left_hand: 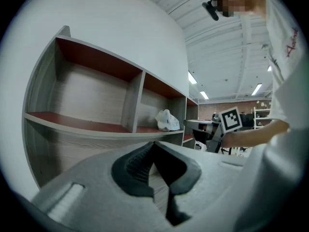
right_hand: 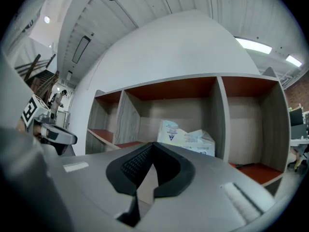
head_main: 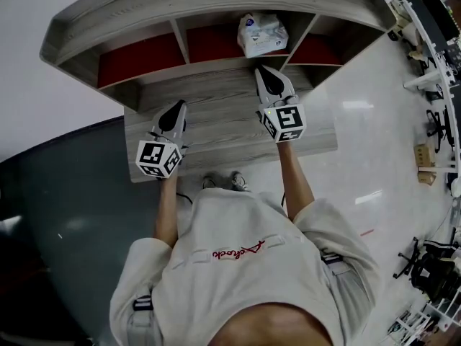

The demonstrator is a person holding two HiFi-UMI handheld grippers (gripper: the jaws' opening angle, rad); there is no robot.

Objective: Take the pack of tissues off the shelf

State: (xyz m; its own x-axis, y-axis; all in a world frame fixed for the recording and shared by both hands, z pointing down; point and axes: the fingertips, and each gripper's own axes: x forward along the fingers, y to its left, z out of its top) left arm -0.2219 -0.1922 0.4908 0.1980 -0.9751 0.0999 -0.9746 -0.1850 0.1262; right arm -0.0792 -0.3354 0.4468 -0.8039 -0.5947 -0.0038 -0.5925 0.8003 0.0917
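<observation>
- Pack of tissues [head_main: 262, 34]: upper centre, in middle compartment of shelf [head_main: 216, 2].
- Right gripper [head_main: 265, 72]: jaws together, empty, just below pack.
- Left gripper [head_main: 180, 107]: jaws together, empty, centre left.

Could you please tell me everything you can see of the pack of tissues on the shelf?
The pack of tissues is a soft, whitish plastic-wrapped block with pale blue print, its wrap crumpled and dented on top. It rests on the red board of the shelf, in the middle compartment, toward the right divider. Nothing else touches it.
</observation>
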